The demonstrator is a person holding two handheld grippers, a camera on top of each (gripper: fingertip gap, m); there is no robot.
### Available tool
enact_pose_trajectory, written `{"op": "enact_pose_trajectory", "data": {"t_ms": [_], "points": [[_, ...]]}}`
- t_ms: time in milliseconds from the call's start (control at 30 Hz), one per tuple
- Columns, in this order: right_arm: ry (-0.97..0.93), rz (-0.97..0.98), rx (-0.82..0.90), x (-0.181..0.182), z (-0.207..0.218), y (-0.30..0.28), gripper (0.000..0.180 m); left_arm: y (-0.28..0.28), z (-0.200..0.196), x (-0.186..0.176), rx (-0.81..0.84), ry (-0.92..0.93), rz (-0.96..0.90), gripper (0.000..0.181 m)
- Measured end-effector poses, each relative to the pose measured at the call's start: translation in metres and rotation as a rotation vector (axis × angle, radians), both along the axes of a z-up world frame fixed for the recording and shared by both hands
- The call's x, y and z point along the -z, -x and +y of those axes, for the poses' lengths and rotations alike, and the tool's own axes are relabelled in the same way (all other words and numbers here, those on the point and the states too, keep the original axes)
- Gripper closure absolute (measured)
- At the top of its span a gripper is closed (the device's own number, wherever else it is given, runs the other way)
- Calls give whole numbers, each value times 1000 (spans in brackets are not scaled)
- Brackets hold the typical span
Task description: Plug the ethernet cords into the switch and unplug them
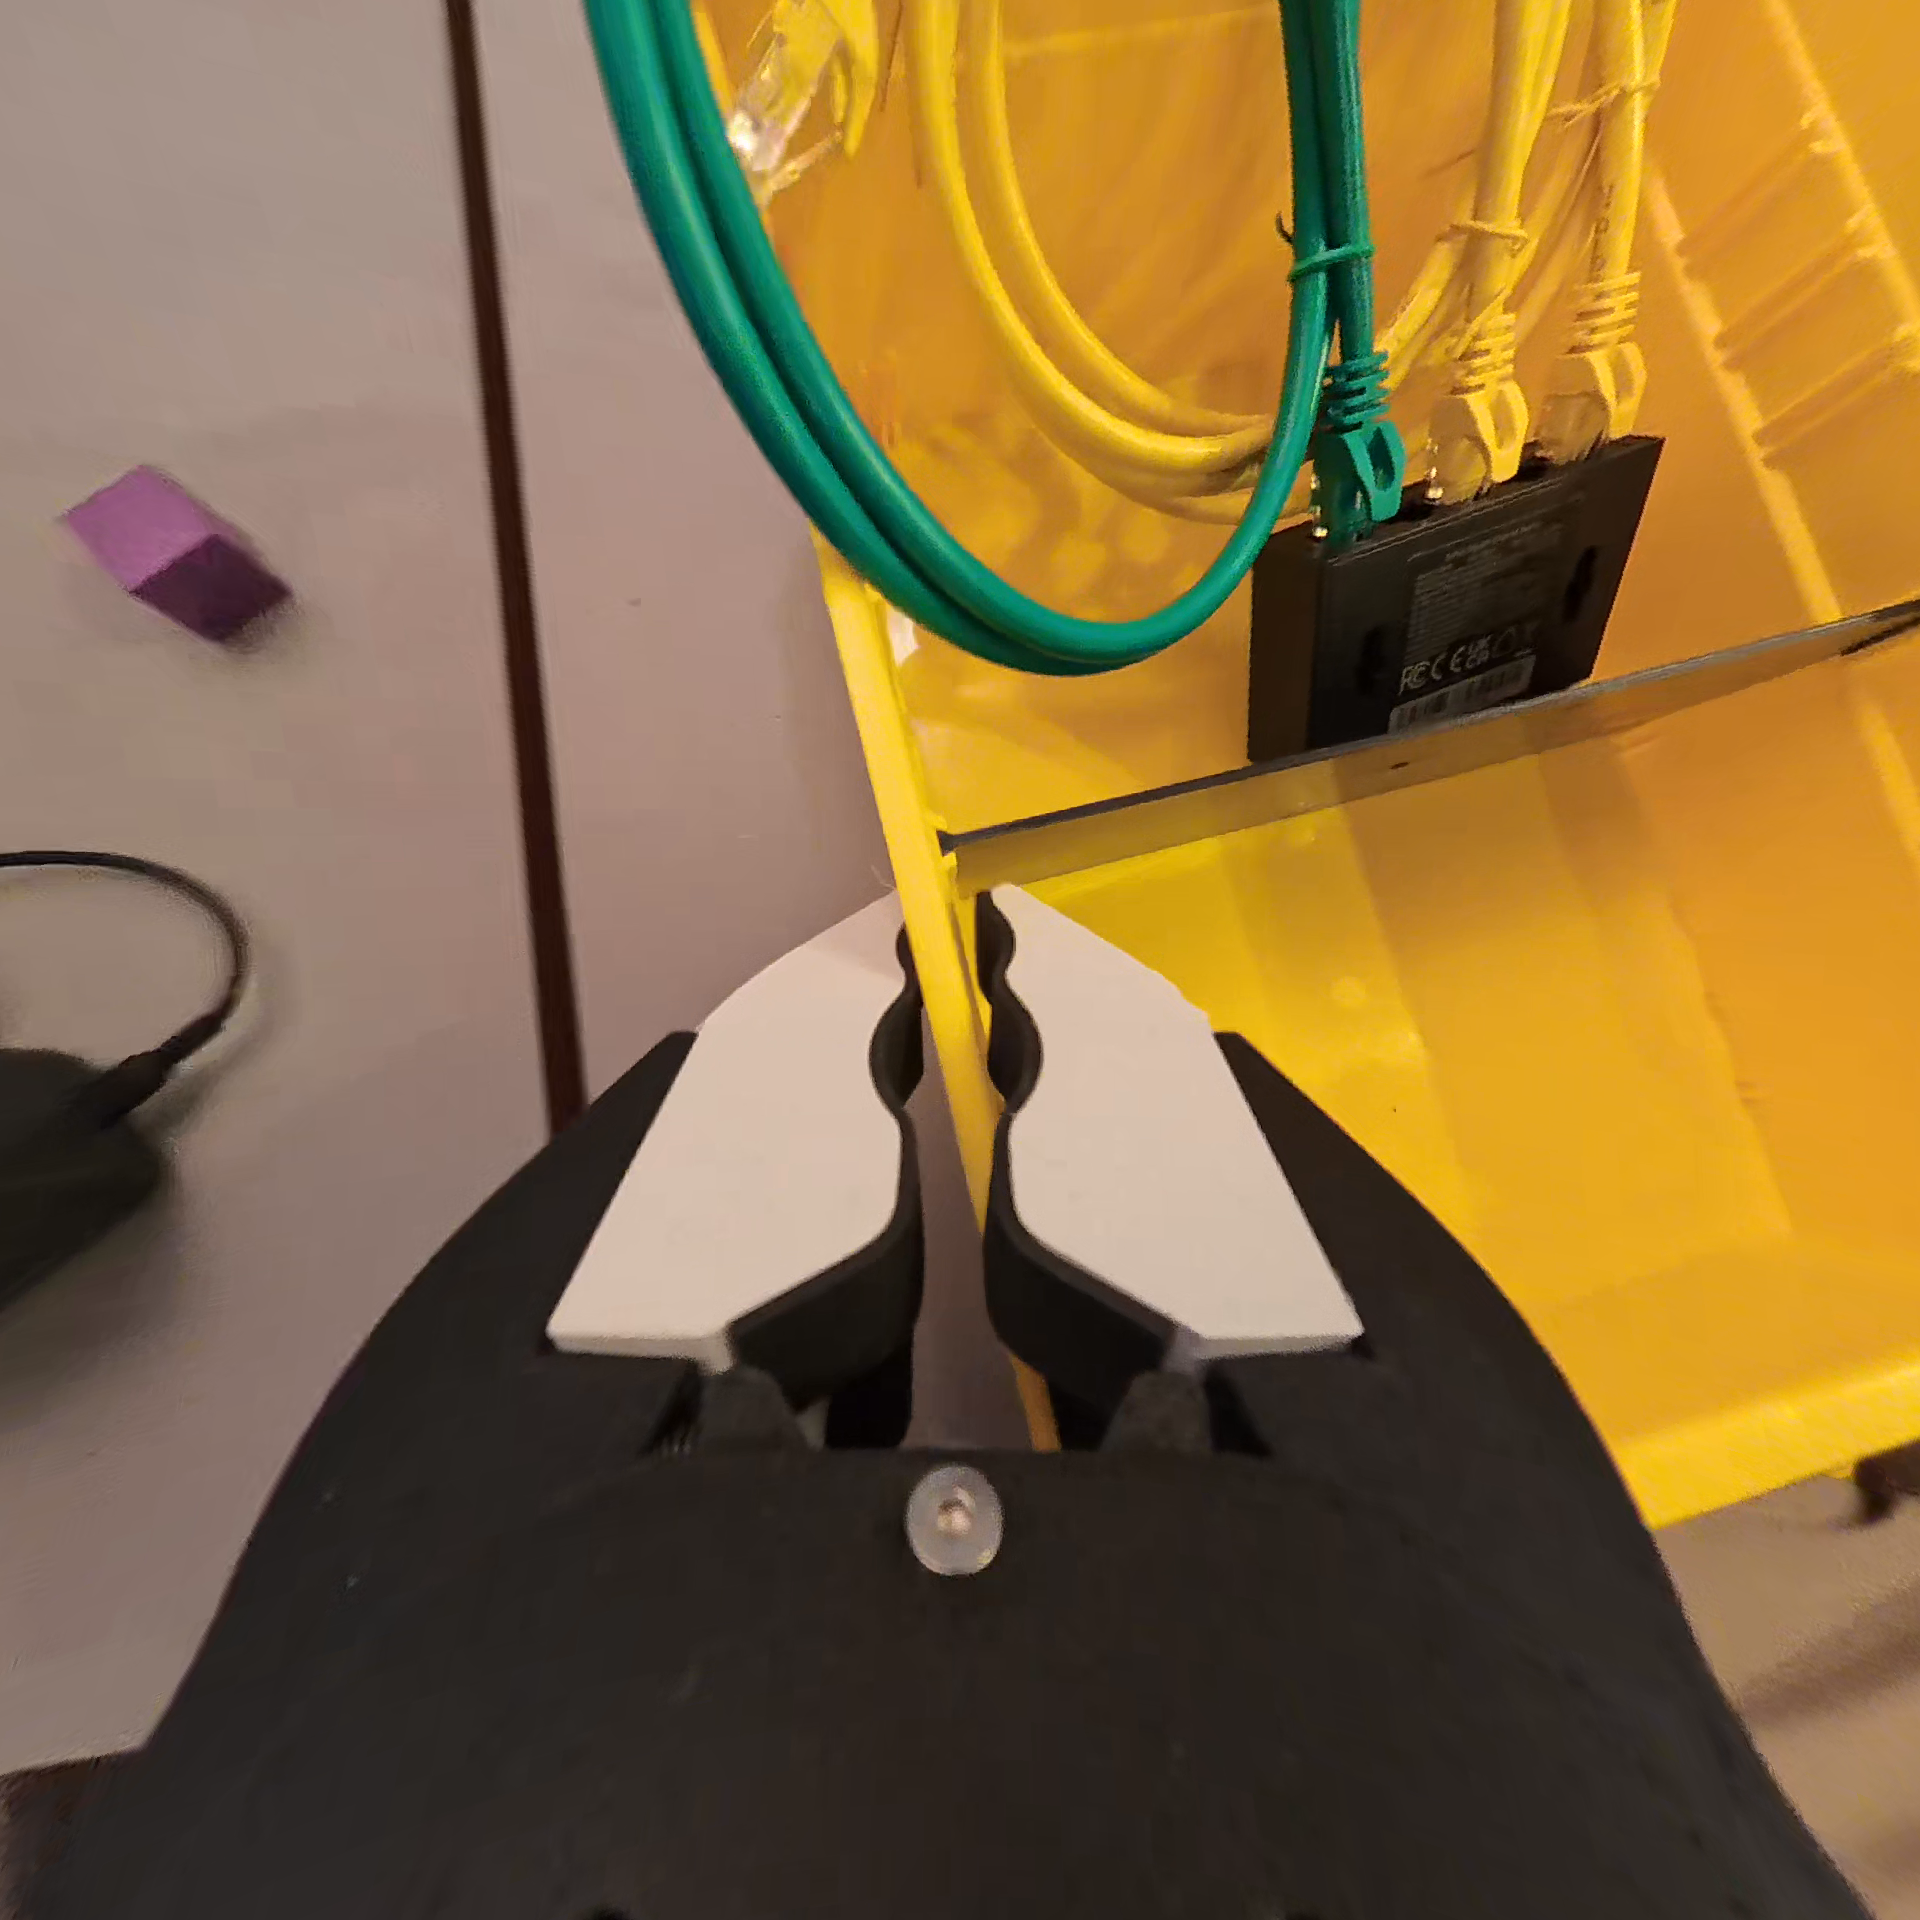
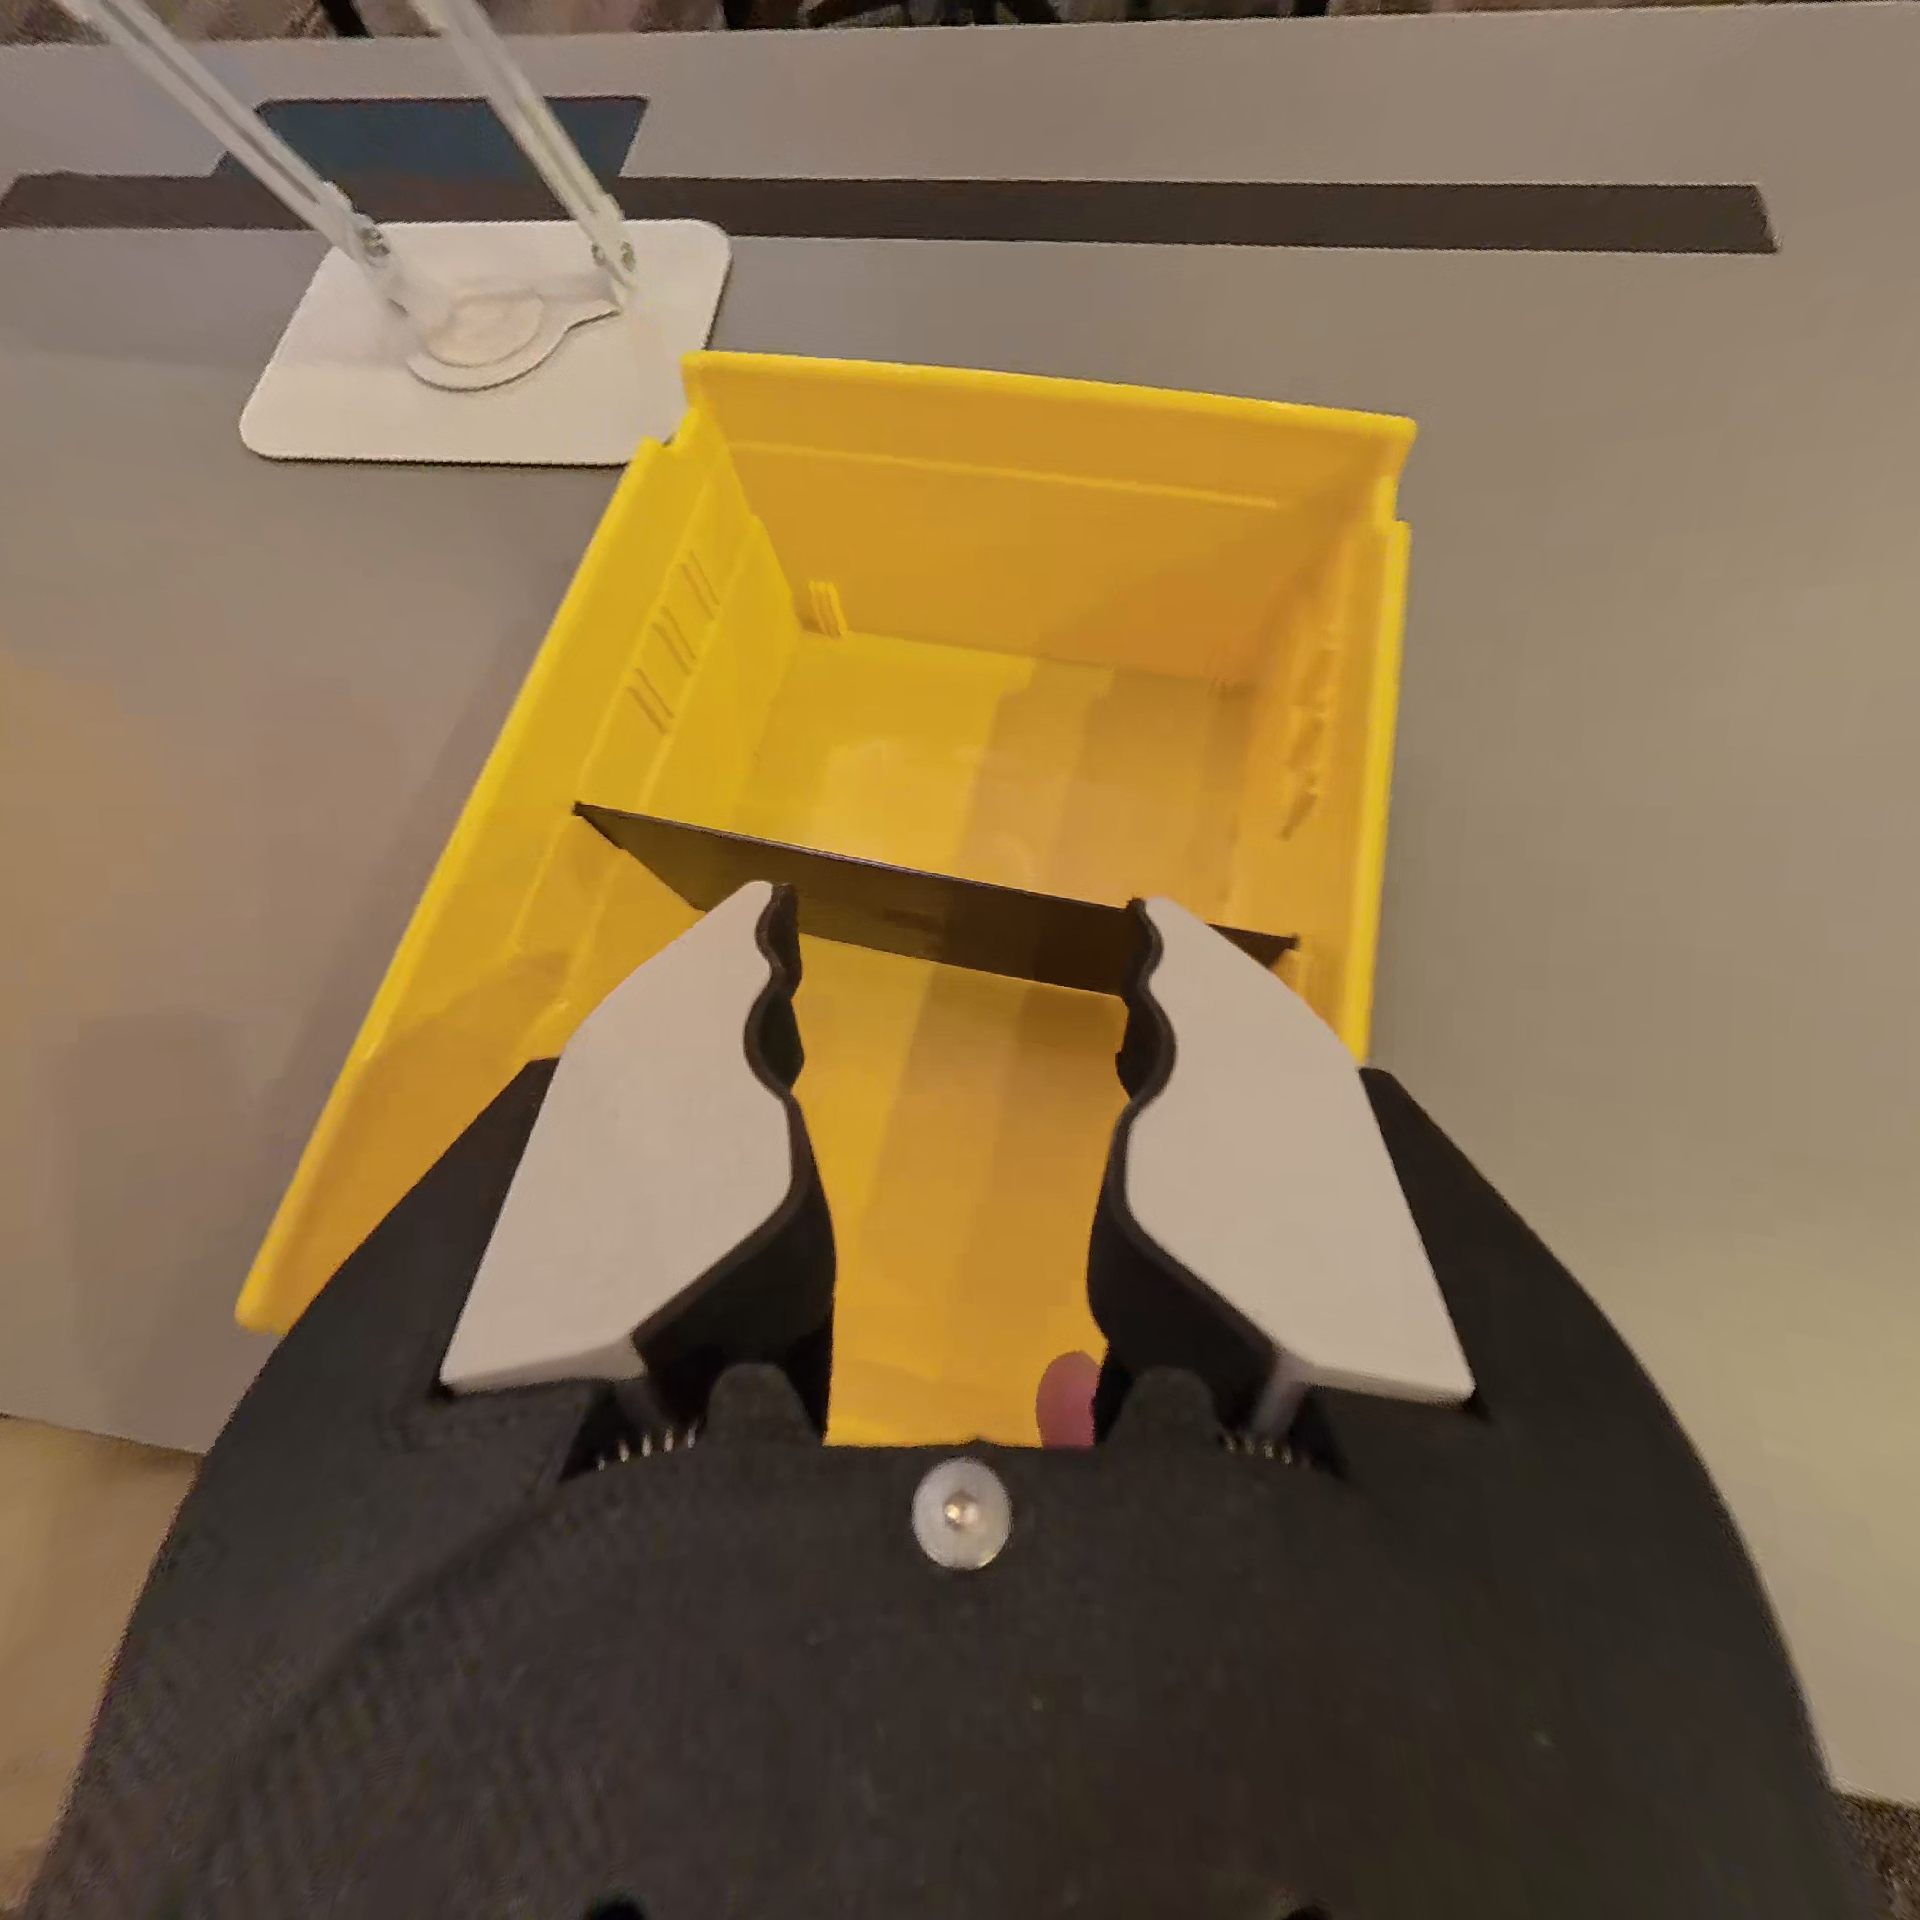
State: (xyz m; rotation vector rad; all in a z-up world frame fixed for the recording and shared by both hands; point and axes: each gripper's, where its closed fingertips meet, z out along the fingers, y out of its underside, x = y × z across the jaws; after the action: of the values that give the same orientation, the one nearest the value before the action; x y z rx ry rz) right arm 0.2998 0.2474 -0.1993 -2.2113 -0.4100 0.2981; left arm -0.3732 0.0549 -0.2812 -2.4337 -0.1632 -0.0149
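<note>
In the left wrist view a black switch [image 1: 1444, 613] stands on edge in a yellow bin [image 1: 1351, 1143], behind a black divider [image 1: 1455, 758]. A green cord [image 1: 831, 436] and two yellow cords [image 1: 1039, 343] are plugged into its top edge. A loose clear plug [image 1: 790, 94] hangs at the top. My left gripper [image 1: 945, 925] is shut on the bin's thin side wall [image 1: 883, 707]. In the right wrist view my right gripper [image 2: 961, 914] is open and empty above the near part of a yellow bin [image 2: 1039, 390]. A black divider [image 2: 935, 914] crosses this bin. No switch or cords show there.
A purple block [image 1: 177, 551] and a black device with a cable [image 1: 62, 1122] lie on the grey table left of the bin. A white lamp base [image 2: 488, 343] stands at the back left. A small pinkish thing [image 2: 1068, 1397] shows low between the right fingers. The tips of one gripper are about 70 cm away from the tips of the other. My left gripper's tips are some 20 cm from the purple block [image 1: 177, 551].
</note>
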Motion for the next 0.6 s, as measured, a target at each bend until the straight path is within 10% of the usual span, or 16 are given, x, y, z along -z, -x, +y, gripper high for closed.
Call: {"op": "enact_pose_trajectory", "data": {"t_ms": [200,333,467,600], "points": [[52,-12,-53,21,3,24,118,34,-6,1,30,-17,5,174],[17,-59,-54,16,4,28,116,58,-11,-18,-38,-1,224,121],[-56,7,-60,-5,6,41,119,13,13,-121,64,-417,422,145],[-61,-4,-146,-10,1,74,119,-31,46,-79,223,-151,383,135]]}}
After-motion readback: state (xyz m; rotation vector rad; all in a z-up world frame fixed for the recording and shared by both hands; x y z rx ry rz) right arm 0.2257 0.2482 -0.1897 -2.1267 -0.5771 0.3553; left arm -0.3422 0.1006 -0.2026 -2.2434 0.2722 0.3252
